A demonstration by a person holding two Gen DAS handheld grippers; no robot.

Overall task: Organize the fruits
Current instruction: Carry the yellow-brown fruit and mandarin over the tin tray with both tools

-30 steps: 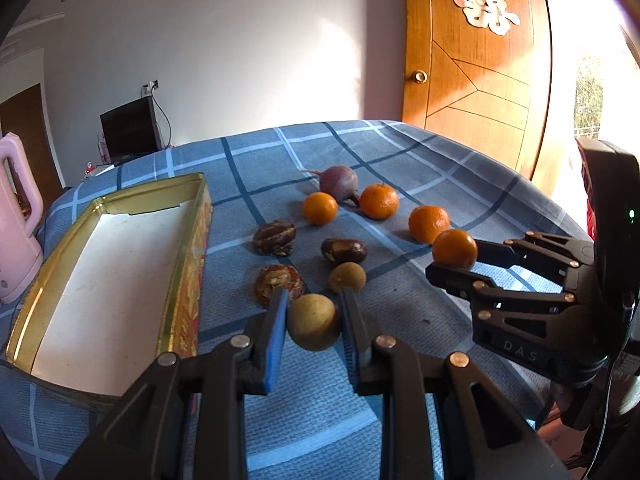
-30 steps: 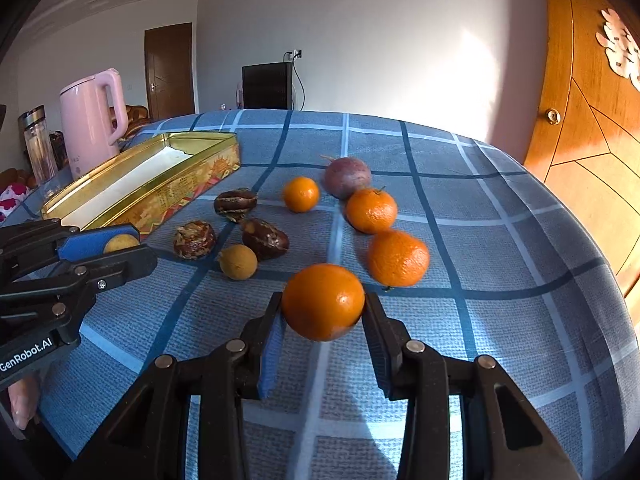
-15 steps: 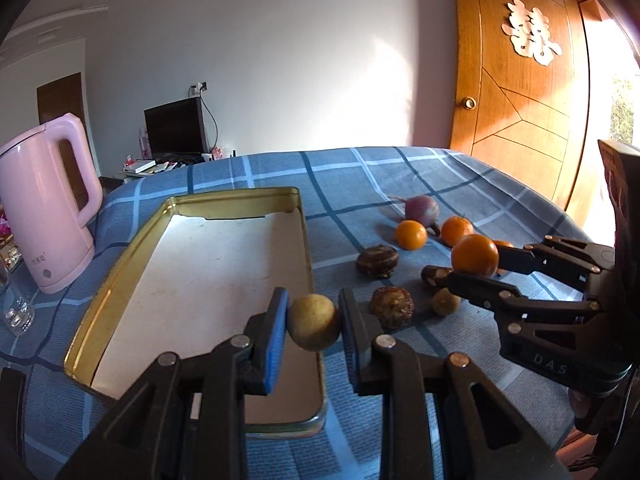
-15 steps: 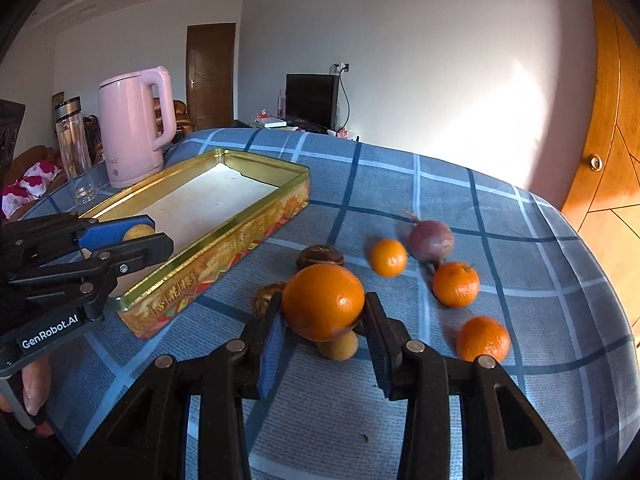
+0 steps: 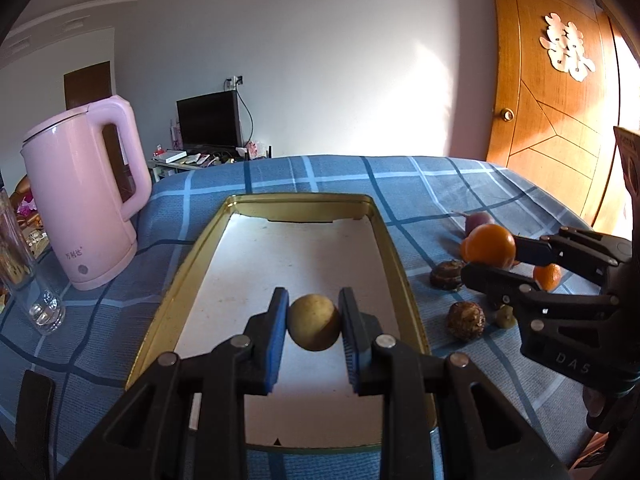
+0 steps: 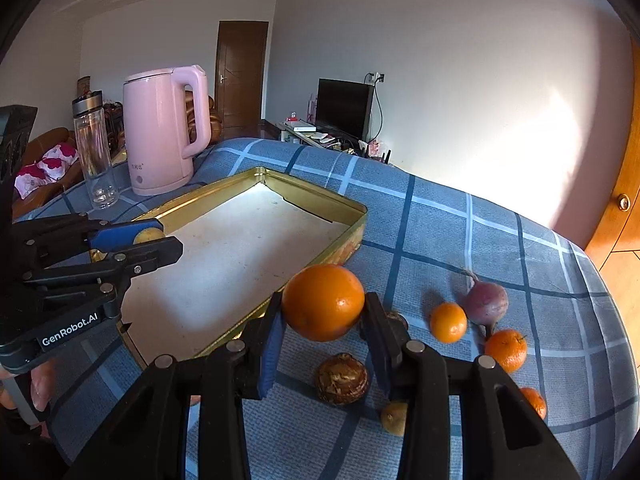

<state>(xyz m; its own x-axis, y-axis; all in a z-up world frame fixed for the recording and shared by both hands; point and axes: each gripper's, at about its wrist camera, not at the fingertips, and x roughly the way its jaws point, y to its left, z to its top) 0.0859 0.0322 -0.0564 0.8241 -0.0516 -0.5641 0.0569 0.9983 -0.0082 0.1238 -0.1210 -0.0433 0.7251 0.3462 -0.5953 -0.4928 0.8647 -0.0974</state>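
I count four oranges (image 6: 323, 302), two yellowish round fruits (image 5: 314, 322), two brown wrinkled fruits (image 6: 342, 379), one purple root (image 6: 485, 303), one gold tin (image 6: 352, 210), one kettle (image 6: 160, 128)

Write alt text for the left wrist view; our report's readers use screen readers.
The left hand-held gripper holds a round yellow-brown fruit over an empty gold tin tray on a blue plaid tablecloth. At right, the right hand-held gripper carries an orange.

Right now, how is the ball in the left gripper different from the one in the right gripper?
The yellow-brown fruit is smaller and dull; the orange is bigger, bright and shiny. The yellow-brown fruit hangs over the gold tray; the orange hangs beside its rim. Both are round and clamped in a gripper.
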